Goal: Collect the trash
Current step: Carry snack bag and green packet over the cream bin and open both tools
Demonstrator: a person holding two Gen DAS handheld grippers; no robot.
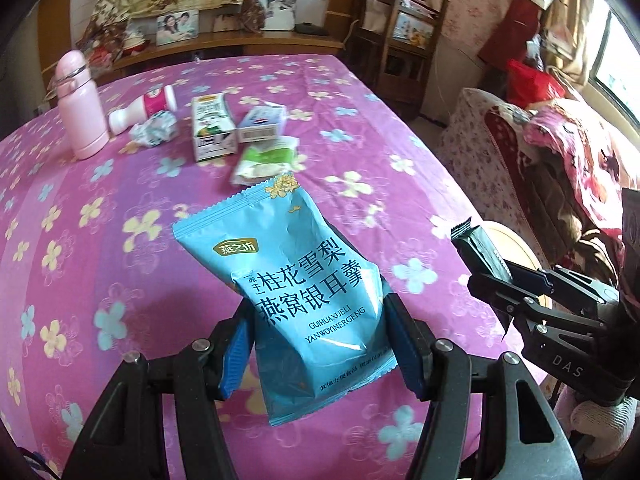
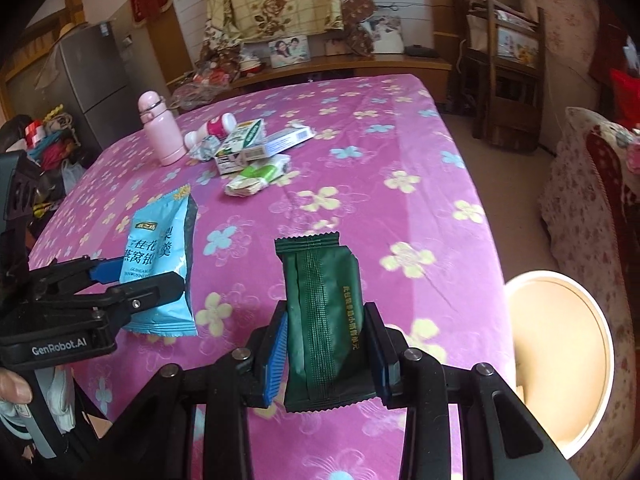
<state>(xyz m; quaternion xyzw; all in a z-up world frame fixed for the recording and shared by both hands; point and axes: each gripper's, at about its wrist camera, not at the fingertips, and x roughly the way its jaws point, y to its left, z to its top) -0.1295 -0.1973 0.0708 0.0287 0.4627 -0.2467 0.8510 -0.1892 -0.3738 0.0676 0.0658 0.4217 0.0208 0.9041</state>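
Observation:
My left gripper (image 1: 320, 332) is shut on a blue snack packet (image 1: 296, 276) and holds it above the pink flowered tablecloth (image 1: 120, 240). My right gripper (image 2: 328, 340) is shut on a dark green packet (image 2: 324, 304), also held above the table. Each gripper shows in the other view: the right gripper (image 1: 496, 268) with the green packet (image 1: 478, 250), the left gripper (image 2: 132, 276) with the blue packet (image 2: 160, 264). More trash lies further back: a crumpled paper (image 1: 154, 130), a green-white wrapper (image 1: 266, 160), a carton (image 1: 212, 126) and a small box (image 1: 262, 124).
A pink flask (image 1: 78, 104) stands at the back left beside a lying white-and-pink bottle (image 1: 144, 108). A round cream bin (image 2: 560, 356) sits at the table's right edge. An armchair (image 1: 560, 168) and a wooden shelf (image 1: 400, 48) stand to the right.

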